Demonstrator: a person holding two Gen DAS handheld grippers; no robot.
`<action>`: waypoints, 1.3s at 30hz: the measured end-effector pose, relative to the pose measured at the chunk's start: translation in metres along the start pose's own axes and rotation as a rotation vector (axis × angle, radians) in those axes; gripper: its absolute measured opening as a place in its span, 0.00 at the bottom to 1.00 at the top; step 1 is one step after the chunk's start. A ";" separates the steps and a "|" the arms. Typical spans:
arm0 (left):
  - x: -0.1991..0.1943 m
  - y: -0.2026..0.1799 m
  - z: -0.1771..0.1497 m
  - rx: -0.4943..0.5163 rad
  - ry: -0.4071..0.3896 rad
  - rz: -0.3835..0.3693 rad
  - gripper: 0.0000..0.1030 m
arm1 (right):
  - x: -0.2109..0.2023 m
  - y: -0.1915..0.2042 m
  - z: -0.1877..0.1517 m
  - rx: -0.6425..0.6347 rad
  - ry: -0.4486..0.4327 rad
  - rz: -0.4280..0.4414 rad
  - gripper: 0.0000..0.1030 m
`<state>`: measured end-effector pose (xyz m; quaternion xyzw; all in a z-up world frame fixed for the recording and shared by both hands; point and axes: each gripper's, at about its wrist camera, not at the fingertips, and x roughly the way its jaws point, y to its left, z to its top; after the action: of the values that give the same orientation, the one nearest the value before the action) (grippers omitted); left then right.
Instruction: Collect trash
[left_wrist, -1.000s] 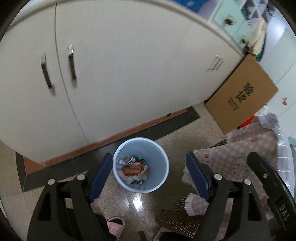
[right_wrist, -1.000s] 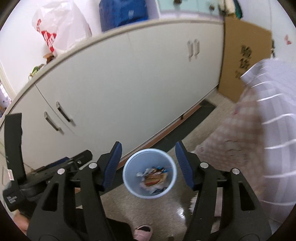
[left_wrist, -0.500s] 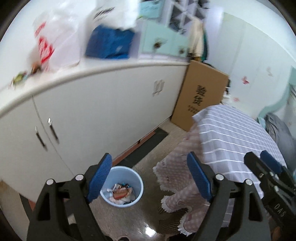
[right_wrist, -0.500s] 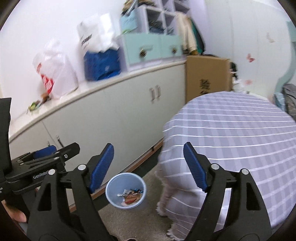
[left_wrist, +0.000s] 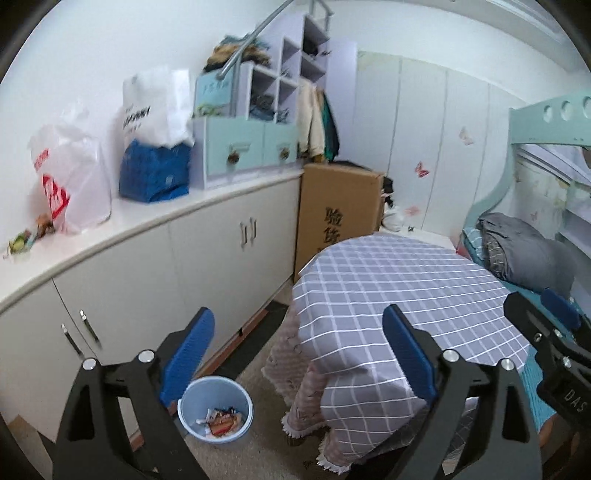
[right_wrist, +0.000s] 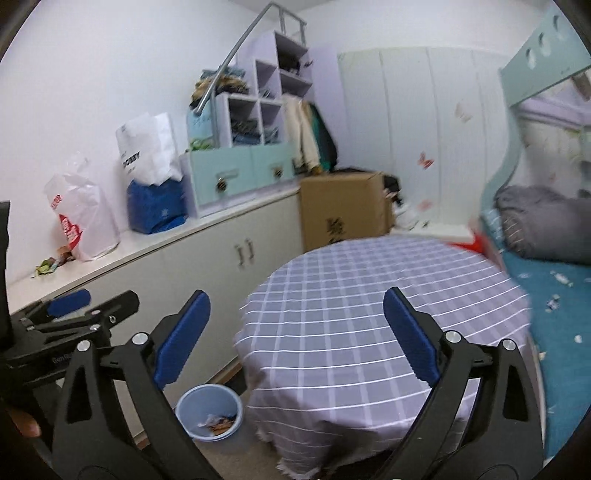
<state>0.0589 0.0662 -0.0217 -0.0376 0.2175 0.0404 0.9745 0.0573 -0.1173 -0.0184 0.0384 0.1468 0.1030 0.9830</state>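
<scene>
A pale blue bin (left_wrist: 207, 391) stands on the floor by the white cabinets, with several crumpled wrappers (left_wrist: 221, 419) inside. In the right wrist view the bin (right_wrist: 207, 400) sits low and left, well beneath my grippers. My left gripper (left_wrist: 295, 332) hangs above the floor beside the round table, its jaws opening with nothing between them. My right gripper (right_wrist: 295, 314) is over the table's near edge, its jaws opening too and holding nothing. Small scraps (right_wrist: 554, 302) lie on the blue bed sheet. More wrappers (right_wrist: 48, 264) lie on the countertop at the far left.
A round table under a grey checked cloth (right_wrist: 351, 295) fills the middle. White cabinets (left_wrist: 184, 266) run along the left, with bags and drawer boxes on top. A cardboard box (left_wrist: 340, 210) stands behind the table. A bunk bed (right_wrist: 576, 258) with a grey quilt is at right.
Both grippers rose and tilted up from looking down into the bin to looking across the room. Their jaws spread wider. The bin slid to the lower left of both views.
</scene>
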 end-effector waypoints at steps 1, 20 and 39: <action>-0.006 -0.005 0.001 0.006 -0.014 -0.018 0.88 | -0.006 -0.003 0.000 0.002 -0.006 -0.009 0.91; -0.071 -0.043 -0.001 0.055 -0.172 -0.118 0.91 | -0.078 -0.019 0.001 -0.038 -0.142 -0.080 0.93; -0.085 -0.051 -0.004 0.089 -0.215 -0.096 0.91 | -0.091 -0.026 0.003 -0.033 -0.163 -0.065 0.93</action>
<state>-0.0145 0.0096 0.0134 -0.0003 0.1112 -0.0121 0.9937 -0.0222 -0.1618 0.0072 0.0254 0.0659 0.0699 0.9950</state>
